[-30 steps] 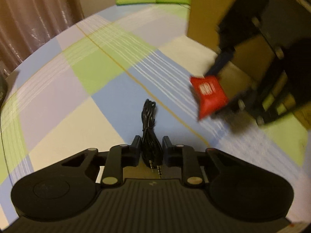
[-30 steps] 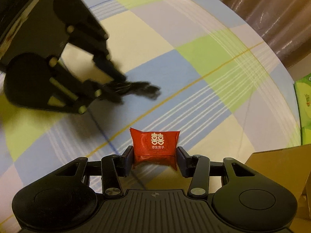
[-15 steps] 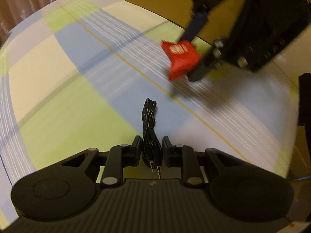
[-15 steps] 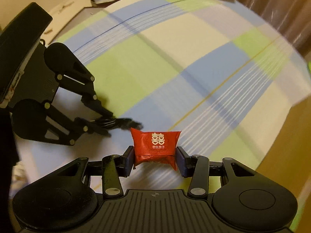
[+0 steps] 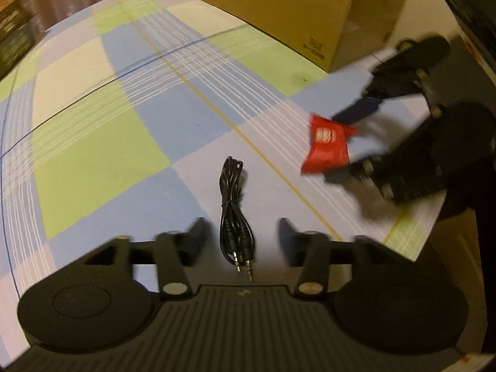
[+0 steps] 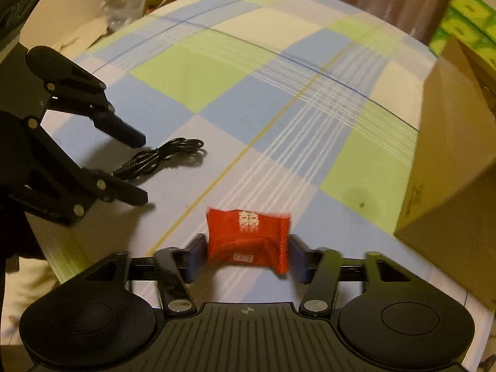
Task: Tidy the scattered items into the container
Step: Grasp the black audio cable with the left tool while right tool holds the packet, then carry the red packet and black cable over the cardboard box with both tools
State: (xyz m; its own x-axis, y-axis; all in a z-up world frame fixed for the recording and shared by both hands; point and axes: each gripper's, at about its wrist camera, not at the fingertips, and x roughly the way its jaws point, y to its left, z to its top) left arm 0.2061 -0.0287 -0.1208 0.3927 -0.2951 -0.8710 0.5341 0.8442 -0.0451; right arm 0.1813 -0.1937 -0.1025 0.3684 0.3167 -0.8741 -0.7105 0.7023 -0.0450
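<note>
Left gripper stands spread wide, gripping nothing, the coiled black audio cable lying loose on the checked tablecloth between its fingers; right gripper is closed partway on the red packet, which bows between the pads. Farther off sits the cardboard box, well apart from both items. Risk, as I judge it: the buckled packet could pop free in transit, and the slack cable could slip a pinch.
</note>
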